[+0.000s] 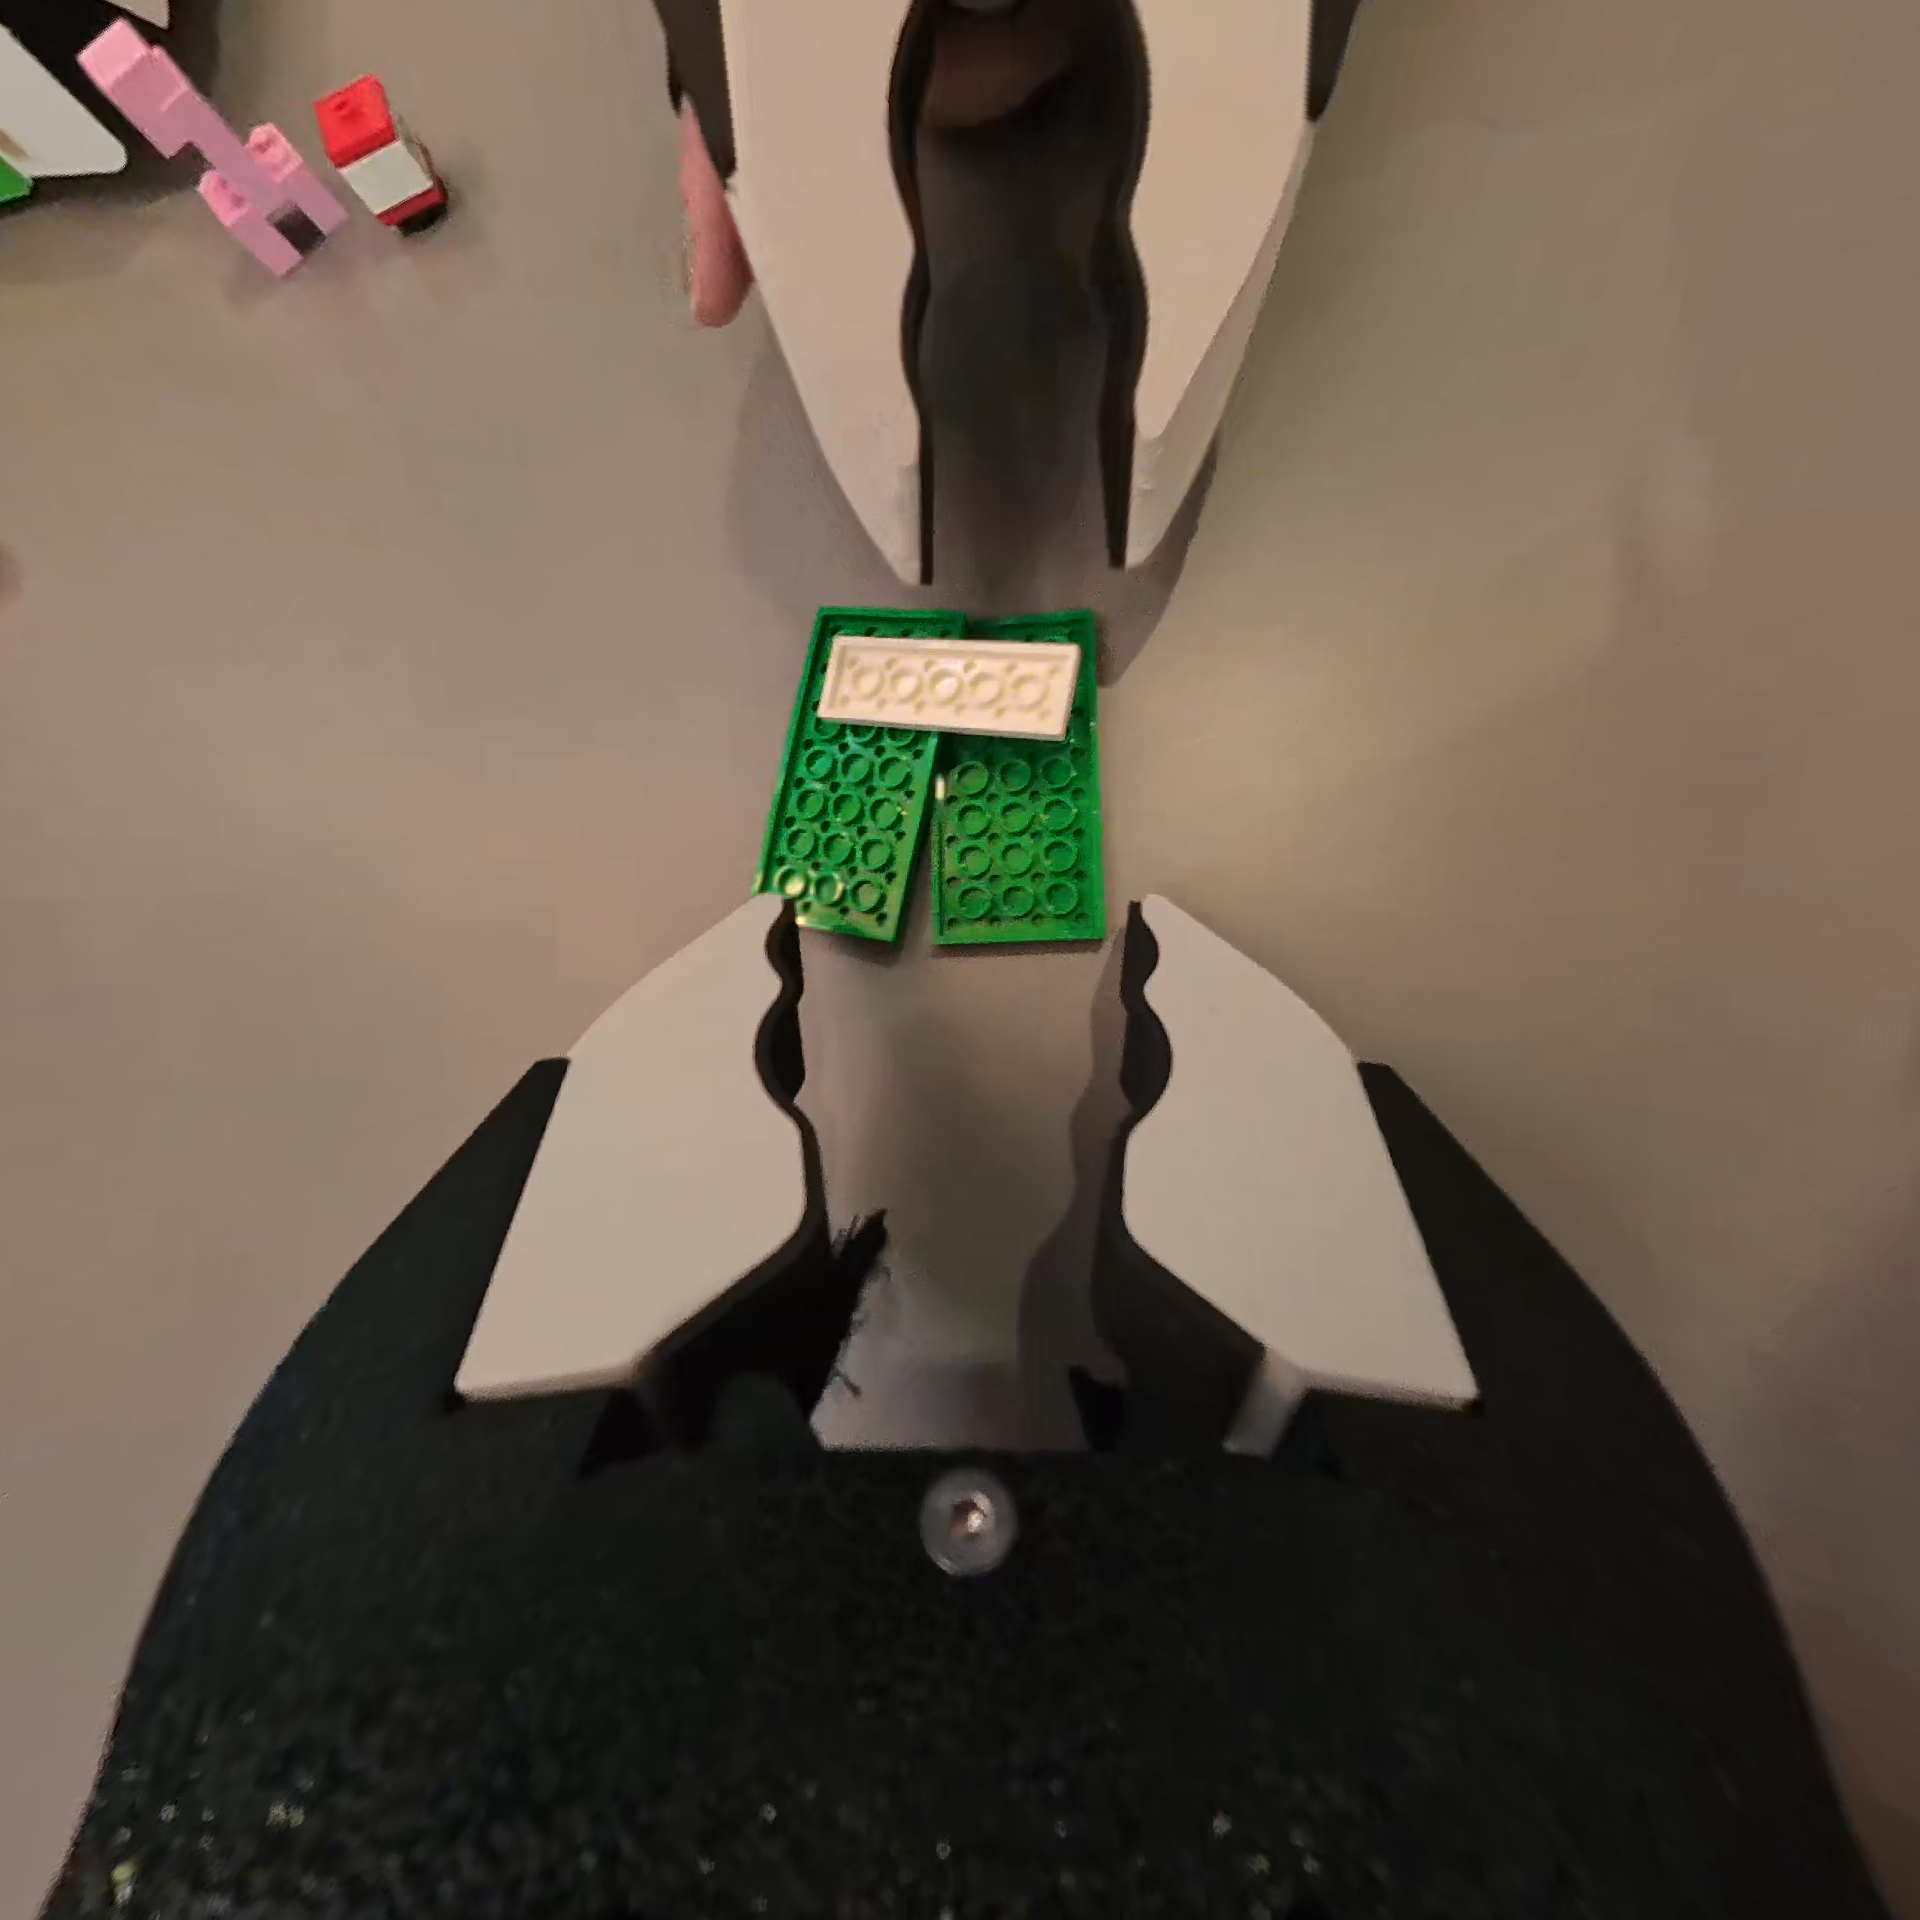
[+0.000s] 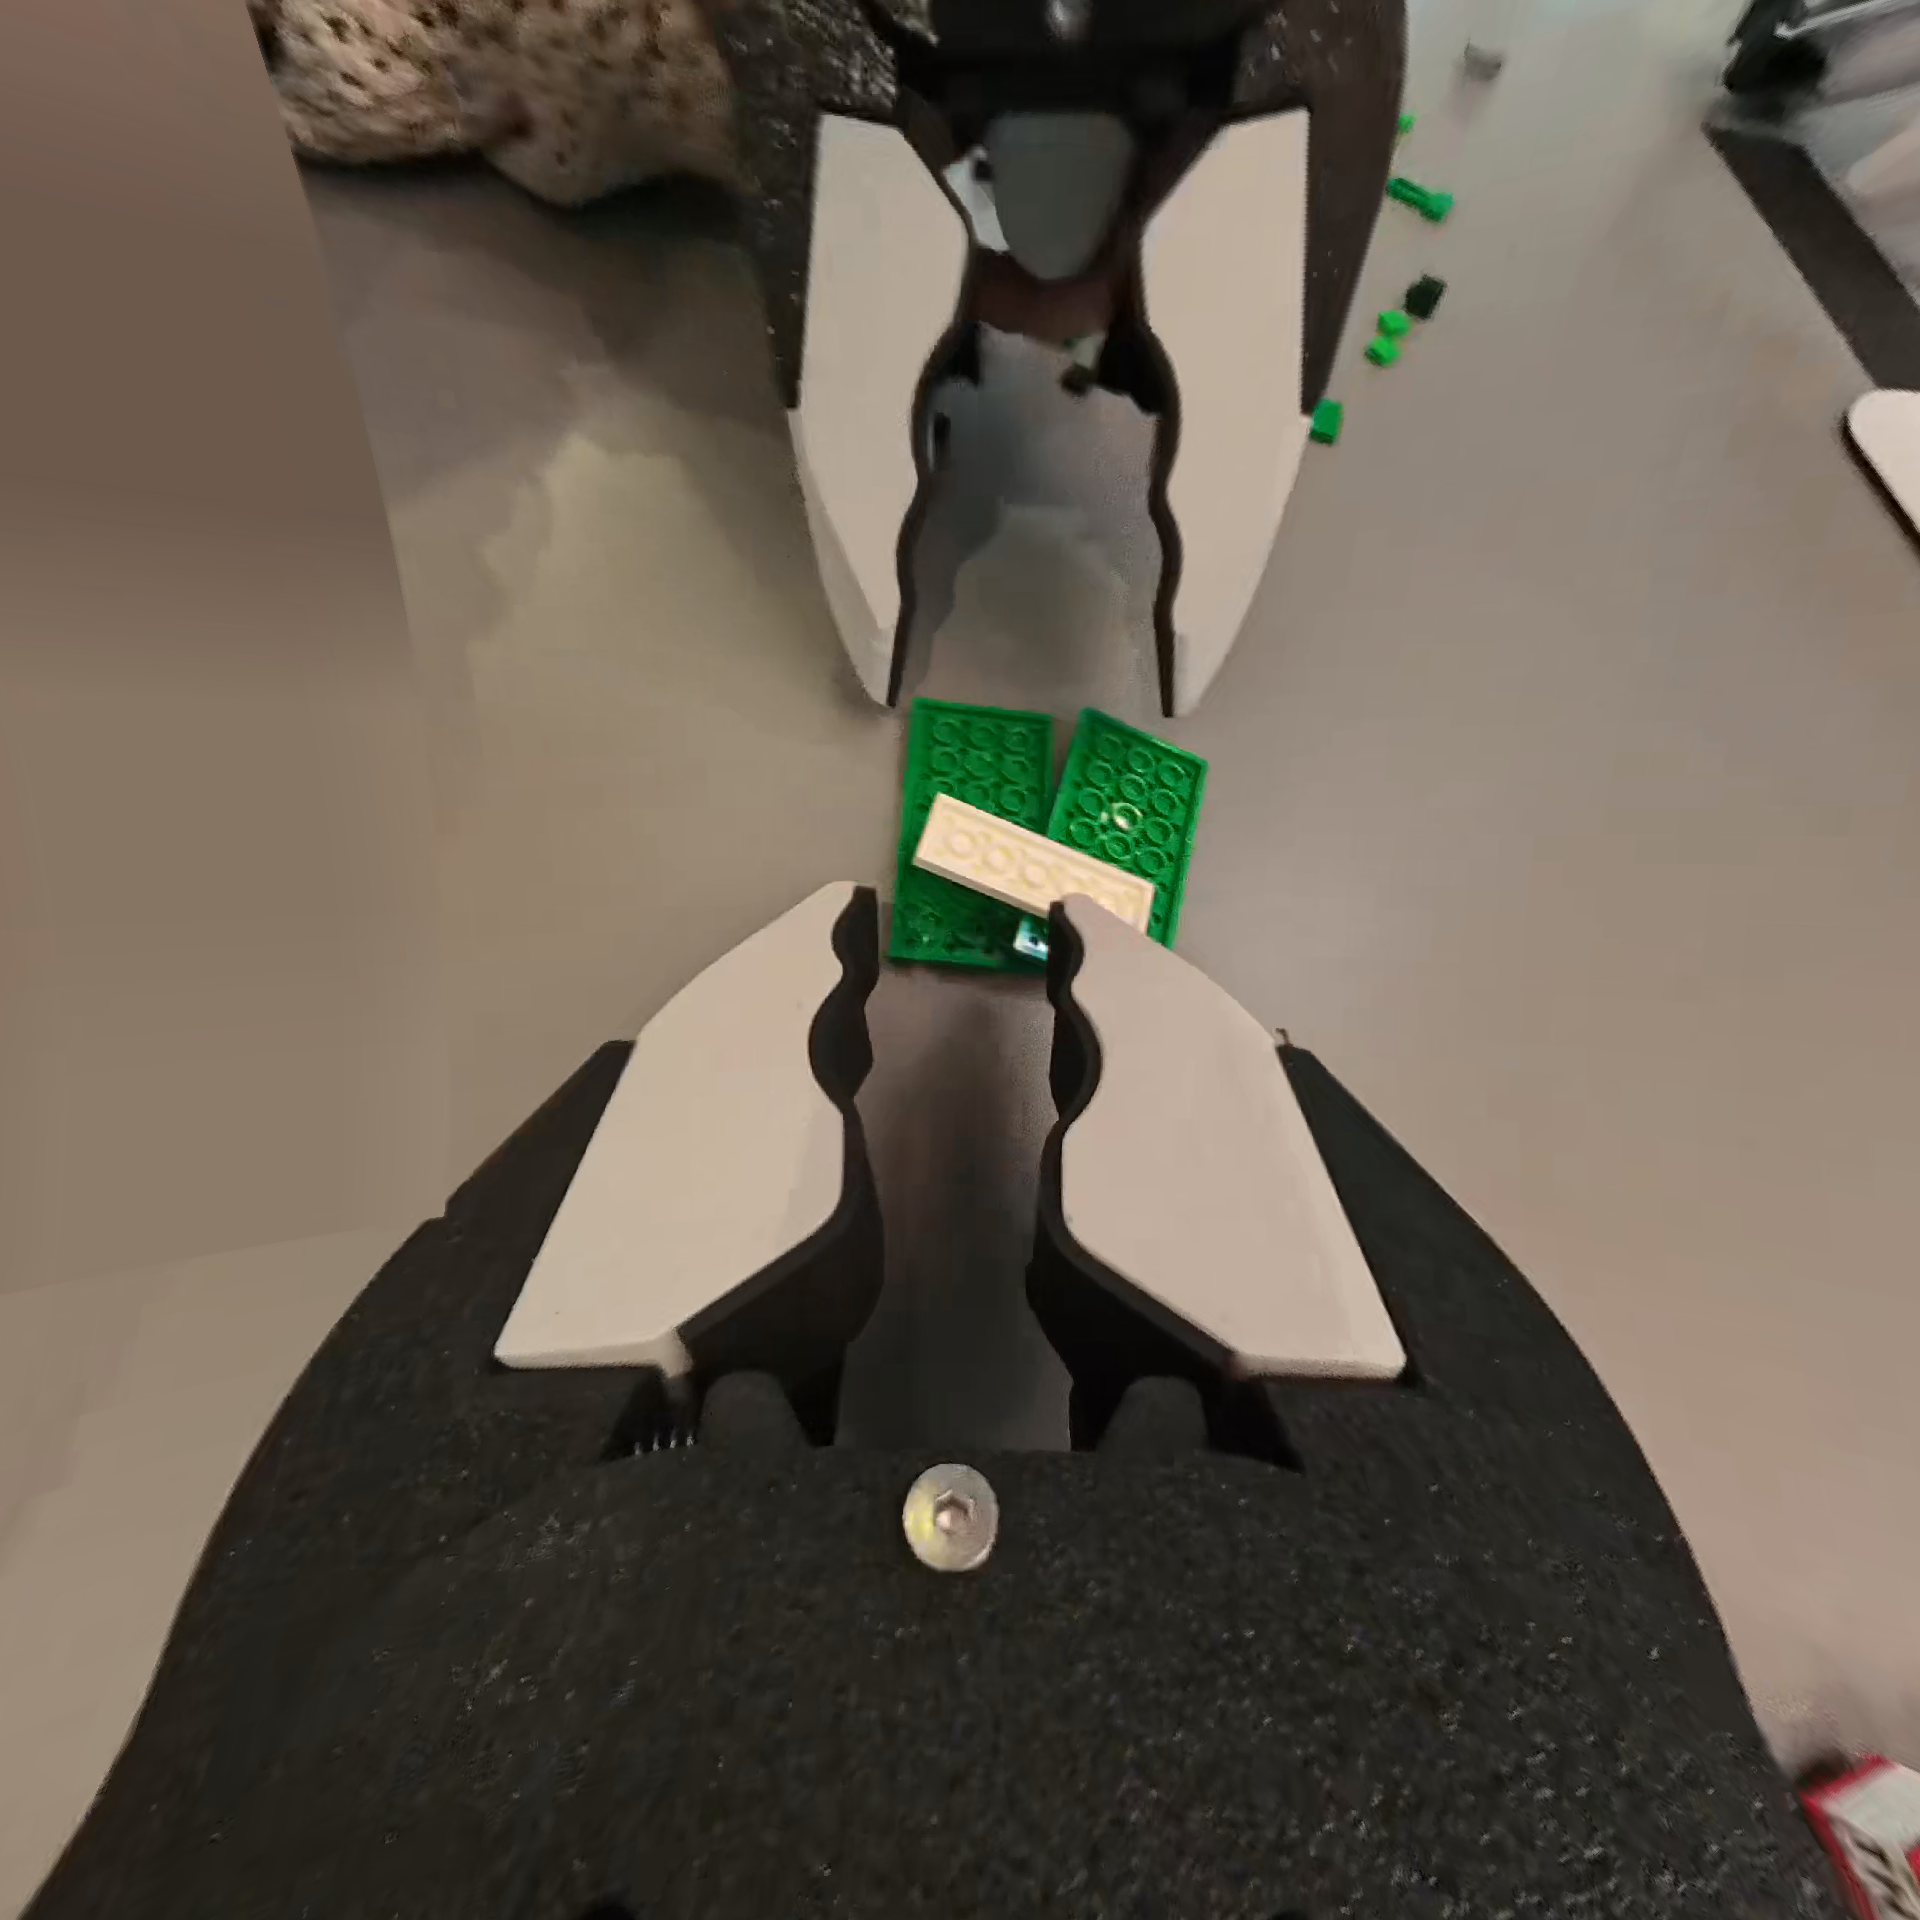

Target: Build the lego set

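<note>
White plate (image 1: 943,688) bridging two splayed green plates (image 1: 844,821), underside up, both grippers' jaws apart.

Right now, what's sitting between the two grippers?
Two green plates side by side, underside up, with a white plate across them, between the left gripper and the right gripper. Clearest in the left wrist view.

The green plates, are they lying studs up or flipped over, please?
Flipped over: both green plates show hollow tube undersides, as does the white plate across them.

Black tool (image 2: 961,914), white wavy-edged fingers (image 2: 717,1143), silver screw (image 2: 950,1529)
</note>
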The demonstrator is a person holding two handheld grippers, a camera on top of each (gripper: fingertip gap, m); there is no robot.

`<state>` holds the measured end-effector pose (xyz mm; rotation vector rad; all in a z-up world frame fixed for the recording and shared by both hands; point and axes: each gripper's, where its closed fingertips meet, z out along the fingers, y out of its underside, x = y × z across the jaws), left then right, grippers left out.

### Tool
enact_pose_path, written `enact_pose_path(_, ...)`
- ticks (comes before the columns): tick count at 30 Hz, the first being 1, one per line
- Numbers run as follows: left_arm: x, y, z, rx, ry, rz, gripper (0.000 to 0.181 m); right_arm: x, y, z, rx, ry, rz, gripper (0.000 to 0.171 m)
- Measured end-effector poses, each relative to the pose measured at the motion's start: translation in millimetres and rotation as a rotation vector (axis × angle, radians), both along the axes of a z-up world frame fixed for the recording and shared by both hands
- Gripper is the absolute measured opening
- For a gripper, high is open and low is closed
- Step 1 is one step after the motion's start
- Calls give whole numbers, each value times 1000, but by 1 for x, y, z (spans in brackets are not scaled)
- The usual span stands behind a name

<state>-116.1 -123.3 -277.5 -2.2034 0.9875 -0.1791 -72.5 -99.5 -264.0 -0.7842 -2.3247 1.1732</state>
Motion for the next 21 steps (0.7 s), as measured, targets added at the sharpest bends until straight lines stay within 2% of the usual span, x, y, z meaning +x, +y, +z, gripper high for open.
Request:
enact_pose_path(3,4,-2,-1,-19,-39,-26,61,3,-3,-4,9,-34,13,39)
enact_pose_path(10,11,-12,-7,-91,4,-54,60,0,0,-15,53,-95,-23,52)
enact_pose_path(17,6,-12,1,-66,13,-54,52,2,0,-14,53,-91,-6,52)
enact_pose_path(21,1,1,8,-31,-68,-8,67,-1,3,-9,40,-51,-21,52)
